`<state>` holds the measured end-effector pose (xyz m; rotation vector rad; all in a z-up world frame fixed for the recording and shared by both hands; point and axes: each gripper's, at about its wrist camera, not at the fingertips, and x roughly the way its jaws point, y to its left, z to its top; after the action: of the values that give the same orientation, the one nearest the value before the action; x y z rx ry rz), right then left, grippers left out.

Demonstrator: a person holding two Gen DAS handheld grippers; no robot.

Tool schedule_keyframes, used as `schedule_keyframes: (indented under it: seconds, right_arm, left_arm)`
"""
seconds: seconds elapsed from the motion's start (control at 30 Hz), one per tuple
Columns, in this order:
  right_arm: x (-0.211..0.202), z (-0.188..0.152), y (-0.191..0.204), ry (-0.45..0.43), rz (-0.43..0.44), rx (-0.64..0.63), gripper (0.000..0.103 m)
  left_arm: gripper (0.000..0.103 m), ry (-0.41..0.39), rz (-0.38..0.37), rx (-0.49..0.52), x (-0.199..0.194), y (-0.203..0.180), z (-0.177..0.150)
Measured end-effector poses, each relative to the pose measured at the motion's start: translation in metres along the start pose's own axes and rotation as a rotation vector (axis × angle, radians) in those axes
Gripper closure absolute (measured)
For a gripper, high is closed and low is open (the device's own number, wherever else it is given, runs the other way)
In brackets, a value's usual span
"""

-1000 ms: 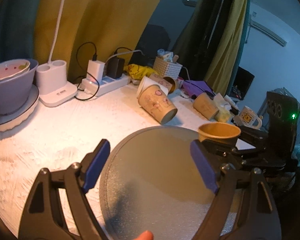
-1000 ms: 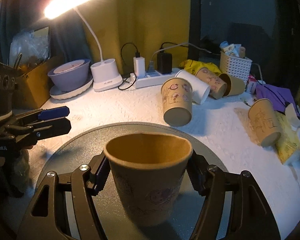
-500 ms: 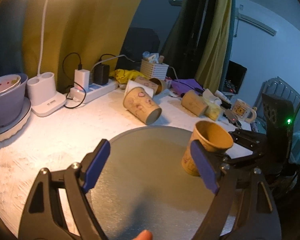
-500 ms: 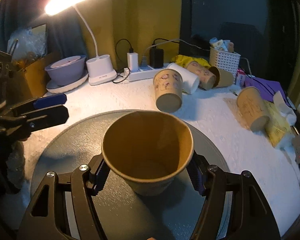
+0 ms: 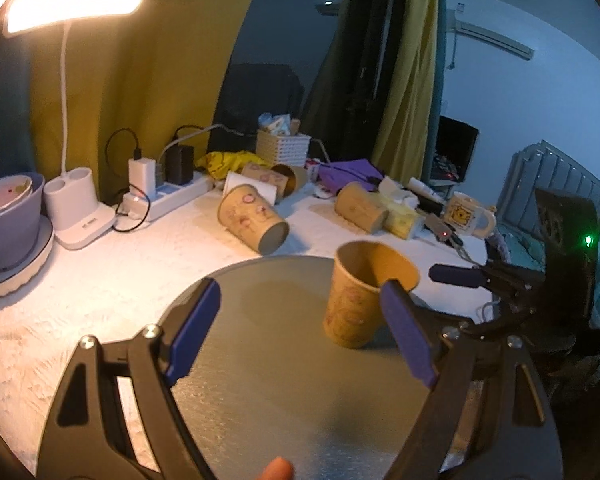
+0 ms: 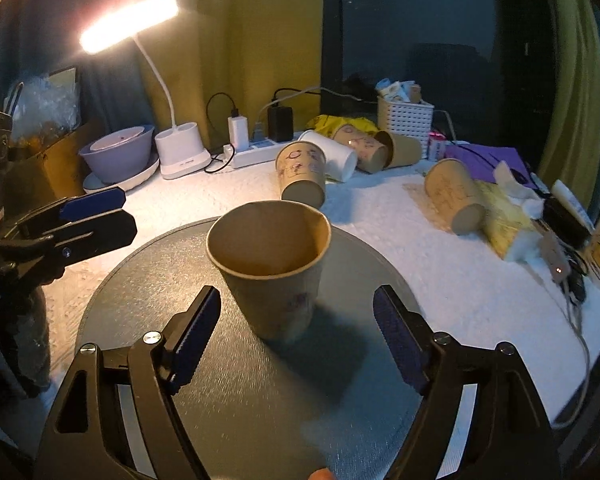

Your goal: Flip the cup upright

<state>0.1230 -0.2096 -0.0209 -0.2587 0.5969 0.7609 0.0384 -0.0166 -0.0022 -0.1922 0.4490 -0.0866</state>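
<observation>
A brown paper cup (image 6: 274, 268) stands upright, mouth up, on the round grey disc (image 6: 228, 400). It also shows in the left wrist view (image 5: 360, 300) at the right of the disc (image 5: 284, 392). My right gripper (image 6: 300, 332) is open, its blue pads on either side of the cup and apart from it. My left gripper (image 5: 300, 332) is open and empty over the disc, left of the cup. Each gripper shows in the other's view, the left one (image 6: 92, 216) at the left and the right one (image 5: 460, 276) at the right.
Several paper cups lie on their sides on the white table, the nearest one (image 6: 302, 176) behind the disc and another (image 6: 454, 196) to the right. A lit desk lamp (image 6: 180, 152), bowls (image 6: 118, 154), a power strip (image 6: 256, 152), a white basket (image 6: 404, 116) and clutter line the back.
My right gripper has opened and let go of the cup, which now stands upright on the disc. The gripper has drawn back a little. My left gripper stayed open and tilted up.
</observation>
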Motion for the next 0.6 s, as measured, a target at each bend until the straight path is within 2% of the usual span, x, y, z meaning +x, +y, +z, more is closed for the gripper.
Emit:
schedule_keyframes:
  seconds: [0.33,0.6]
  right_arm:
    - [-0.051,0.001,0.002,-0.063,-0.038,0.051,0.022]
    - [-0.088,0.015,0.012,-0.145,-0.066,0.033,0.022]
  left_arm:
    - [0.019,-0.099,0.020,0.125,-0.031,-0.038,0.007]
    - [0.019,-0.202,0.015,0.146,-0.059,-0.046,0.015]
